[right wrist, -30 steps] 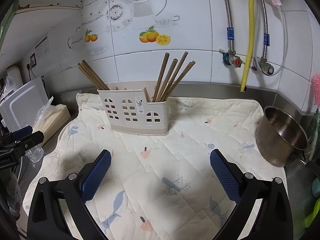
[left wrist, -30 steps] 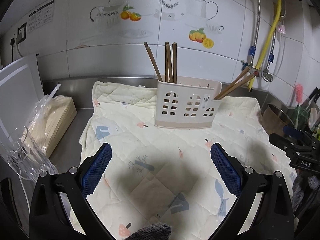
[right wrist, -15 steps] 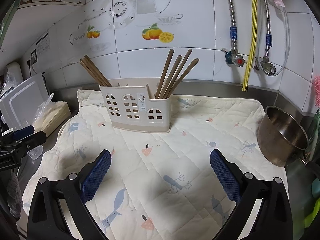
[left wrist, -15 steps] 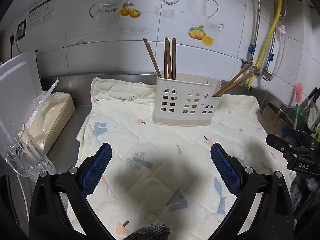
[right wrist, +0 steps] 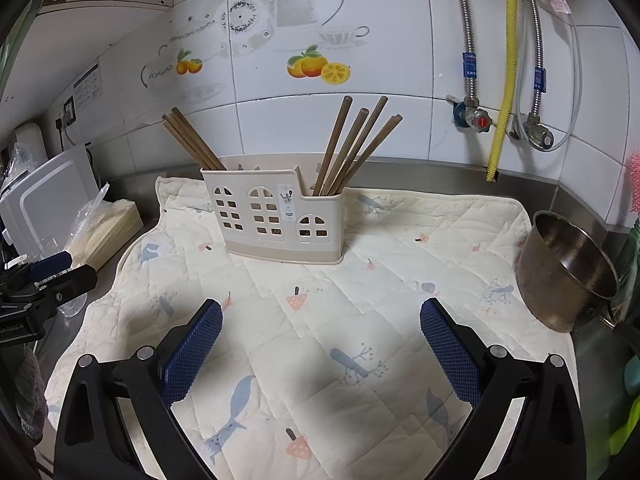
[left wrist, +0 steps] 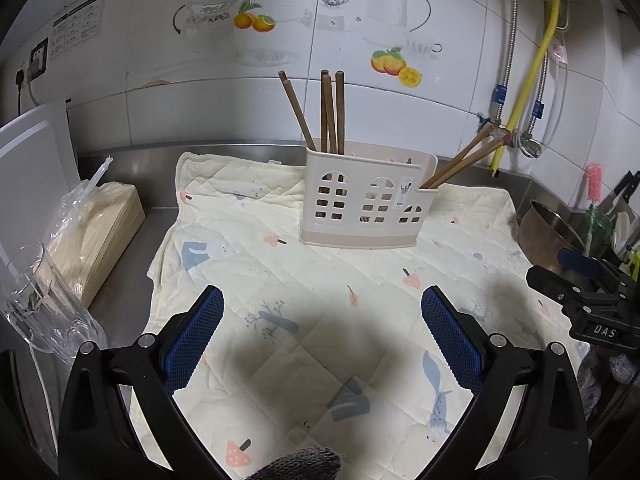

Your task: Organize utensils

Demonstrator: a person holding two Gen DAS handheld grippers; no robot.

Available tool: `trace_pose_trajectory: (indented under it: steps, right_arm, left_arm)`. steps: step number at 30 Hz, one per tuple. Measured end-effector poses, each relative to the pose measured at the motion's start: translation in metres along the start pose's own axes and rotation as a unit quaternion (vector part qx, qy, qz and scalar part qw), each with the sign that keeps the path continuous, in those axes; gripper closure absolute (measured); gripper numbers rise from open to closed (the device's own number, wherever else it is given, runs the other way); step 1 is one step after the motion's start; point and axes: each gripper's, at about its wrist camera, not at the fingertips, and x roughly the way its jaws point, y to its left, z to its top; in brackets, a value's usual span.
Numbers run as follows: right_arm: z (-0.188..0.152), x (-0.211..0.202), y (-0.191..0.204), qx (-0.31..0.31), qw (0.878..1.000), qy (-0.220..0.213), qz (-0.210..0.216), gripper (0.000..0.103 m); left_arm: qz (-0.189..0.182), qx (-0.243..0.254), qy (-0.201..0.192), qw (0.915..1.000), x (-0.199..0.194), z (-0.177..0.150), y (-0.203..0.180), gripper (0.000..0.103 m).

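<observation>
Setting: white tiled kitchen wall with fruit and teapot decals, above a steel table (left wrist: 160, 216) covered by a quilted cream cloth (left wrist: 280, 280).
Utensil holder: a cream plastic caddy (right wrist: 276, 220) with window cut-outs stands upright toward the back of the cloth.
Chopsticks: one brown bundle (right wrist: 192, 140) leans in its left compartment, another bundle (right wrist: 356, 144) fans out of the right one; none lie on the cloth.
Left tool (left wrist: 322, 334): blue pads wide apart, holding nothing, hovering over the near cloth.
Right tool (right wrist: 320, 338): likewise spread and empty.
Change: over the last second both views have edged slightly back from the caddy.
Meaning: the sorting looks finished, with both tools retreating.
Surroundings: a metal pot (right wrist: 568, 272) sits at the right edge, a clear glass (left wrist: 36, 300) at the left.
</observation>
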Motion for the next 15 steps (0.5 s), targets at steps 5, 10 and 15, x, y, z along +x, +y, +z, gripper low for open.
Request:
trace_pose_trajectory:
  steps: [5, 10, 15]
  right_arm:
    - [-0.0003, 0.0007, -0.0008, 0.000, 1.000, 0.001, -0.002, 0.007]
    - [0.0000, 0.0004, -0.0010, -0.002, 1.000, 0.000, -0.003, 0.007]
    - [0.0001, -0.0005, -0.0007, -0.004, 1.000, -0.001, -0.004, 0.007]
  left_arm:
    - [-0.001, -0.002, 0.002, 1.0000, 0.0015, -0.0012, 0.0002, 0.005]
    - [-0.001, -0.002, 0.003, 1.0000, 0.0021, -0.0016, 0.0006, 0.005]
    - [0.000, -0.003, 0.004, 1.0000, 0.0028, -0.0025, 0.0001, 0.005]
